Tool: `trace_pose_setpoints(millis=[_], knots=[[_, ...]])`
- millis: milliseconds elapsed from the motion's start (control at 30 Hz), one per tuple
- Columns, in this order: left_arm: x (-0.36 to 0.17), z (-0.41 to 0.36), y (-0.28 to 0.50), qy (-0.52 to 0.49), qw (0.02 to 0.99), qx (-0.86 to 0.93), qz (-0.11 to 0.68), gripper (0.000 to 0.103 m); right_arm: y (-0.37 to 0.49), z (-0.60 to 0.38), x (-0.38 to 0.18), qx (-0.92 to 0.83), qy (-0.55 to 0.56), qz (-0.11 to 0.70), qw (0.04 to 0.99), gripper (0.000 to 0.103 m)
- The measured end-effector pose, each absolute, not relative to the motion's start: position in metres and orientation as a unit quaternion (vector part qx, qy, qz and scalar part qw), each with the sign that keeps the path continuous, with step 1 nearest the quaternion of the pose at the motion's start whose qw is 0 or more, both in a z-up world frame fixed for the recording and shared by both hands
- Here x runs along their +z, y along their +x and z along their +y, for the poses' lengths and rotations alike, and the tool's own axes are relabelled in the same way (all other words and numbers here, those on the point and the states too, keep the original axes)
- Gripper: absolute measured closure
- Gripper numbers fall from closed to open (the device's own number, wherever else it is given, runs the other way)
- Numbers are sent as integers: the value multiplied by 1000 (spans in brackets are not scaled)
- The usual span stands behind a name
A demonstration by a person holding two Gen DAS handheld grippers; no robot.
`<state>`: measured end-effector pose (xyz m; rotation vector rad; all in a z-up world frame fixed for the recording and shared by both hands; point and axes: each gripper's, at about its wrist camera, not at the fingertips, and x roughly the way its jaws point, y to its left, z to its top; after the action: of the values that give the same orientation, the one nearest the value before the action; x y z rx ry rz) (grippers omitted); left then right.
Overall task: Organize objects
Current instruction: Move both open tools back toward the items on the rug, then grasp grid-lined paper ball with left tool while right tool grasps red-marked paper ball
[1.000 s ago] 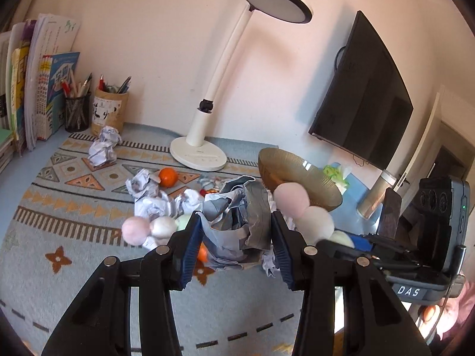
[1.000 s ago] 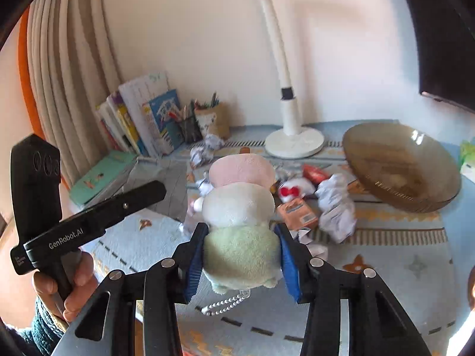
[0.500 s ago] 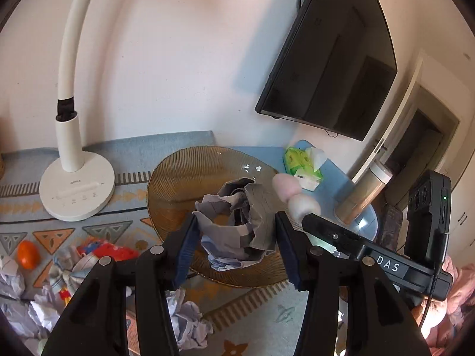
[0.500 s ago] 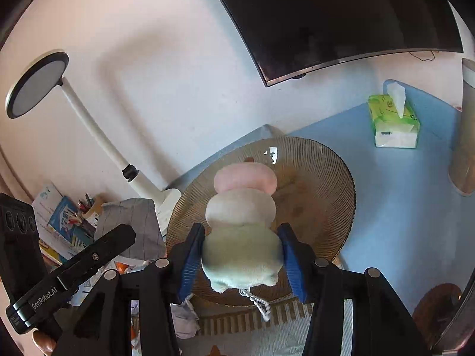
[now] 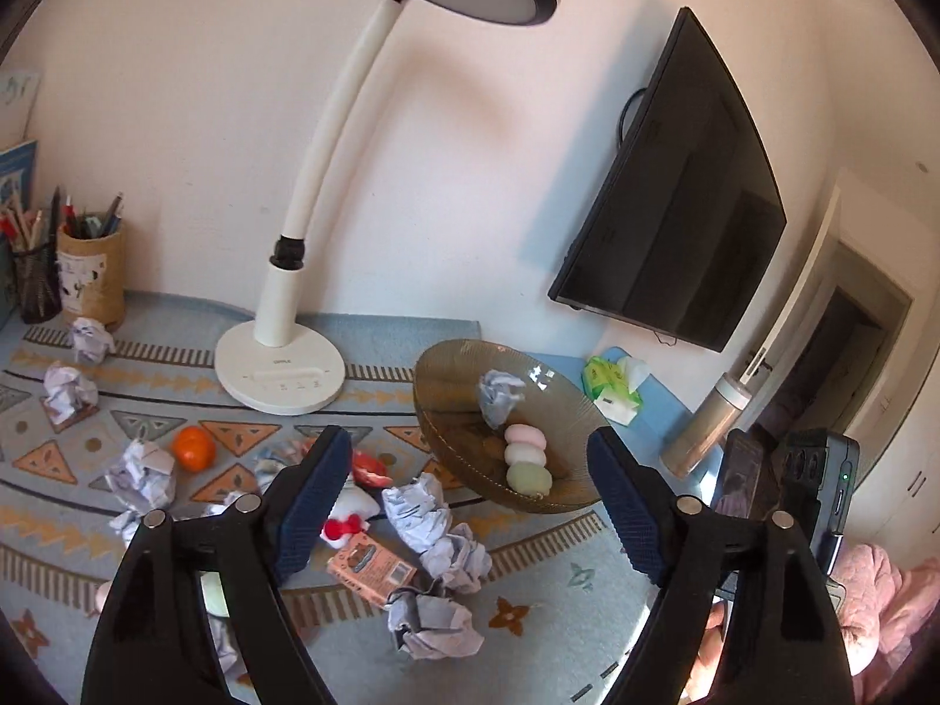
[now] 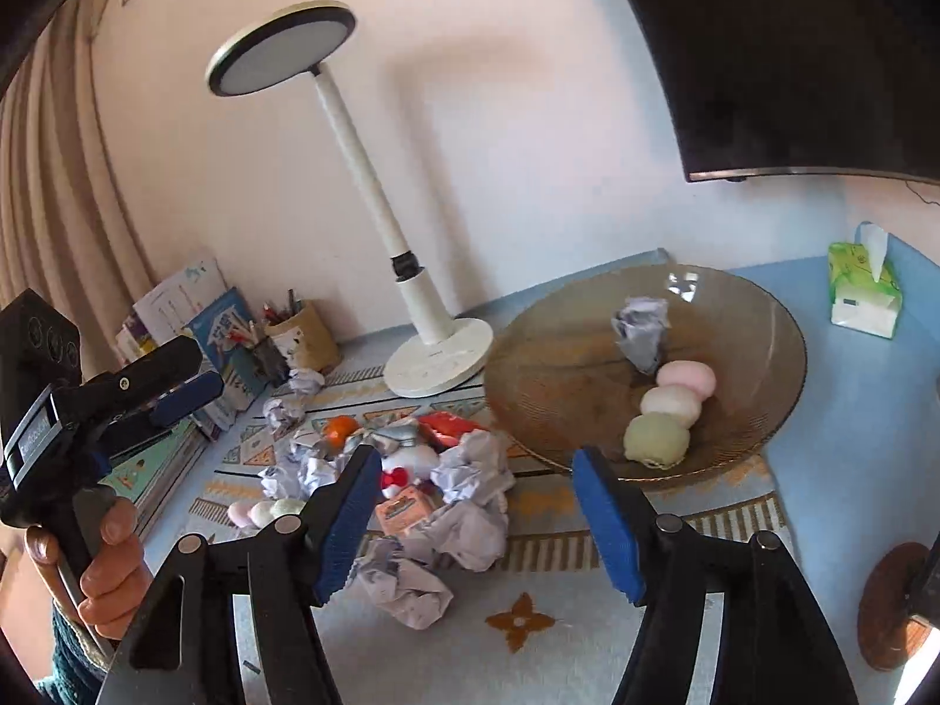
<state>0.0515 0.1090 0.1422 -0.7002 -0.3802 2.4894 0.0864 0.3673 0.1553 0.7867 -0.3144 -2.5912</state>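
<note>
A brown glass bowl holds a crumpled paper ball and a pink, white and green dango plush. My left gripper is open and empty, back from the bowl. My right gripper is open and empty, in front of the bowl. Several paper balls, an orange, a small orange box and a second dango plush lie on the patterned mat.
A white desk lamp stands behind the clutter. Pen holders and books are at the left. A tissue pack, a bottle and a wall monitor are at the right.
Both grippers opened and pulled back from the bowl. The paper ball from the left gripper and the dango plush from the right gripper now lie in the bowl.
</note>
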Motion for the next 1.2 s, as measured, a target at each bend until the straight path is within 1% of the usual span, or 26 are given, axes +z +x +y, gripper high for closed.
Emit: trace_pose_setpoints(millis=[33,67,100,167,267,367,500,633,800,867,967,1000,1033,1067,1100,1167,1200], knots=[[146,94,65,-246,247,927,-140,3,92,357,153,-926,282,-111,226,35],[147,78,80,-232,231,935,-139,0,96,347,147,-923,284,-106,239,33],[145,65,92,-223,211,942,-135,0,98,338,137,-921,288,-98,242,28],[131,41,109,-224,164,953,-121,0,98,325,111,-921,304,-84,230,21],[86,12,113,-263,96,954,-109,1,87,318,74,-908,346,-88,219,21],[35,-7,104,-315,63,940,-119,1,77,317,57,-901,371,-92,205,20],[3,-5,96,-341,69,928,-130,1,75,310,48,-904,382,-56,182,20],[-9,6,96,-351,76,927,-106,1,73,301,44,-906,390,-26,161,20],[-4,22,94,-366,92,922,-83,1,70,284,46,-903,397,9,165,20],[-1,30,86,-382,87,918,-62,1,64,274,49,-899,403,18,170,20],[-3,36,71,-398,105,910,-55,2,54,261,48,-901,404,43,155,21],[-5,38,67,-402,108,908,-56,5,51,260,45,-899,408,43,152,23],[-7,39,64,-409,109,904,-54,23,49,260,42,-897,413,35,155,30],[-10,41,60,-420,110,899,-51,48,49,262,40,-896,414,25,156,40],[-14,42,57,-432,110,893,-53,56,50,265,41,-898,411,20,158,45],[-13,42,60,-429,120,893,-56,70,56,269,48,-900,400,7,172,48],[-10,42,65,-421,131,896,-56,70,60,270,52,-899,398,-4,183,49]])
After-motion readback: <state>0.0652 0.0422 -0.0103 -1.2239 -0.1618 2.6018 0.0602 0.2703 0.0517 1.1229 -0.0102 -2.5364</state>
